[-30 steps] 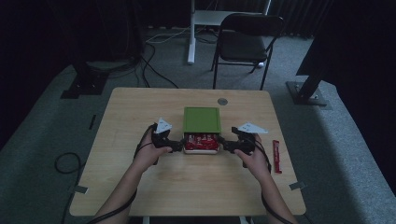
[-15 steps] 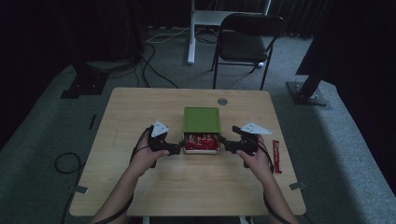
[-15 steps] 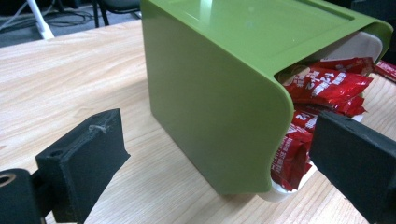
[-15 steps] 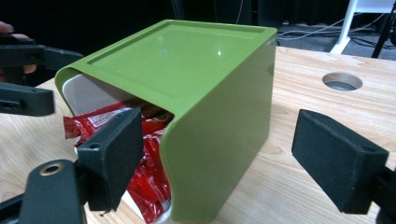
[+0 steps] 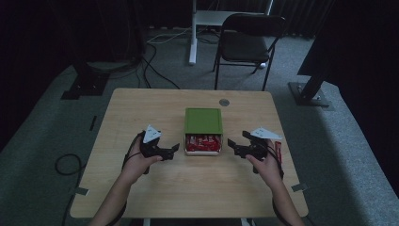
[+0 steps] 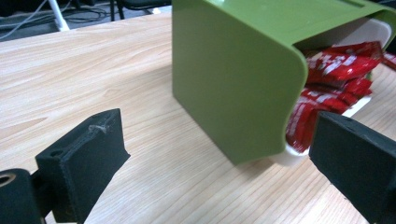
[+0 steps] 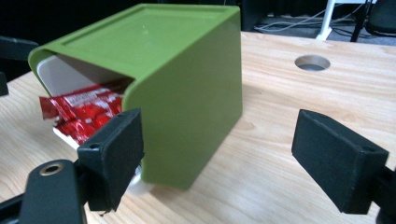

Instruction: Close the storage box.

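Dim room, pale wooden counter (image 5: 141, 113). Both tools released: left tool (image 5: 165, 151) and right tool (image 5: 234, 146) flanking green box (image 5: 203, 120), apart from it. Red packets (image 5: 202, 141) exposed between them; uneven squeeze likely to skew box, spill packets.

Both forearms are reaching in from the near edge of the high view, angling slightly outward and lying low. The left gripper (image 5: 175, 149) is pointing inward to the right, its black jaws standing wide apart and gripping nothing. The right gripper (image 5: 230, 142) is mirroring it, pointing inward to the left, its jaws likewise spread wide around nothing.
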Demonstrator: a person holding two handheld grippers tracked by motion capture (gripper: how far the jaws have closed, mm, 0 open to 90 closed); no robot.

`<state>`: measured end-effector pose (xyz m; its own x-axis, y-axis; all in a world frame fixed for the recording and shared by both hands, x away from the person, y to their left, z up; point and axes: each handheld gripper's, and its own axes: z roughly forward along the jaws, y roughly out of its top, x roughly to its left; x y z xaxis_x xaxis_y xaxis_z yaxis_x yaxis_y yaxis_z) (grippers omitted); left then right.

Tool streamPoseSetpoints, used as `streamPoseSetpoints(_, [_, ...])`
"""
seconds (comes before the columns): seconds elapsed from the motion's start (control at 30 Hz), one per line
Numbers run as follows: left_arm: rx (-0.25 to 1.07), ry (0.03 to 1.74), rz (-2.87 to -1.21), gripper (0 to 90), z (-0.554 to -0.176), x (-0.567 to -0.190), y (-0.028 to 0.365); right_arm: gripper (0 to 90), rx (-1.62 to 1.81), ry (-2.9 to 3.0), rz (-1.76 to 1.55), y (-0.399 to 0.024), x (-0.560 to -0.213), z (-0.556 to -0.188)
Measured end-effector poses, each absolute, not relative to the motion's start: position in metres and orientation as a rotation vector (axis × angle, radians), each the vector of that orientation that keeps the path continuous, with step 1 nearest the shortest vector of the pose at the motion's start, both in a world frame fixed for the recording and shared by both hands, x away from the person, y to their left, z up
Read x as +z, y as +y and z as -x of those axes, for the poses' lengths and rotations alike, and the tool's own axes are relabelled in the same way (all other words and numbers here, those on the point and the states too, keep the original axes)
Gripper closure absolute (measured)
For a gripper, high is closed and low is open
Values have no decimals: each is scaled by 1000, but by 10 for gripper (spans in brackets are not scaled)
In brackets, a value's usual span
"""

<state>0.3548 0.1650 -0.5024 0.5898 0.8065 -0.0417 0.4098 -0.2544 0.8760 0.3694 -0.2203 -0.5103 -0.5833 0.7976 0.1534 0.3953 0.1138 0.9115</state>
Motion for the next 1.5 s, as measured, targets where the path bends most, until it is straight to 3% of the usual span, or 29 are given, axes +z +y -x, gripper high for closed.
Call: streamPoseSetpoints(1.5, [648,1405,-1815,44,-315,-546,275,167,1245,2091,-1333,-260,-566,-333])
